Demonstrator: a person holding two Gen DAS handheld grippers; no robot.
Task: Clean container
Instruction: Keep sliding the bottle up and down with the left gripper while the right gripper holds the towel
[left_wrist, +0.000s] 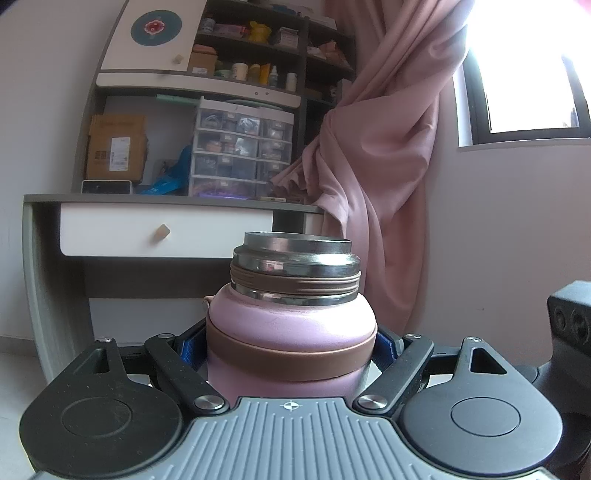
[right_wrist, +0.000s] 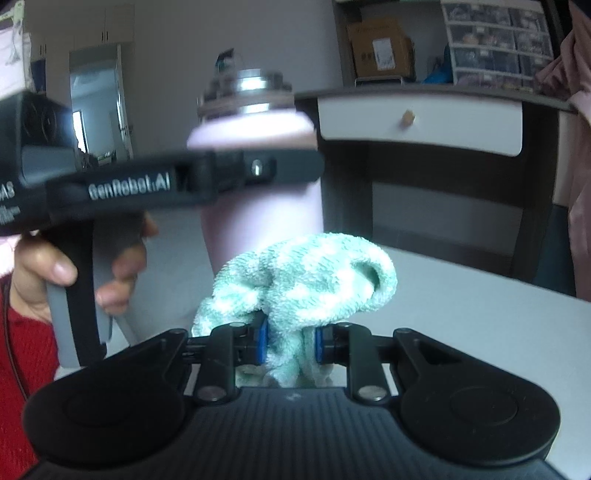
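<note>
A pink flask (left_wrist: 291, 332) with a brown band and an open steel mouth stands upright between the blue pads of my left gripper (left_wrist: 286, 354), which is shut on its body. In the right wrist view the same pink flask (right_wrist: 258, 218) is held above a grey table (right_wrist: 461, 306), with the left gripper's finger (right_wrist: 258, 168) clamped across it and a hand on its handle. My right gripper (right_wrist: 290, 345) is shut on a bunched mint-green and white cloth (right_wrist: 314, 280), just in front of the flask's lower body. Whether the cloth touches the flask I cannot tell.
A desk with a white drawer (left_wrist: 166, 229), clear drawer boxes (left_wrist: 240, 147) and a cardboard box stands behind. A pink curtain (left_wrist: 388, 147) hangs beside a bright window (left_wrist: 528, 92). A red sleeve (right_wrist: 22, 350) shows at the left edge.
</note>
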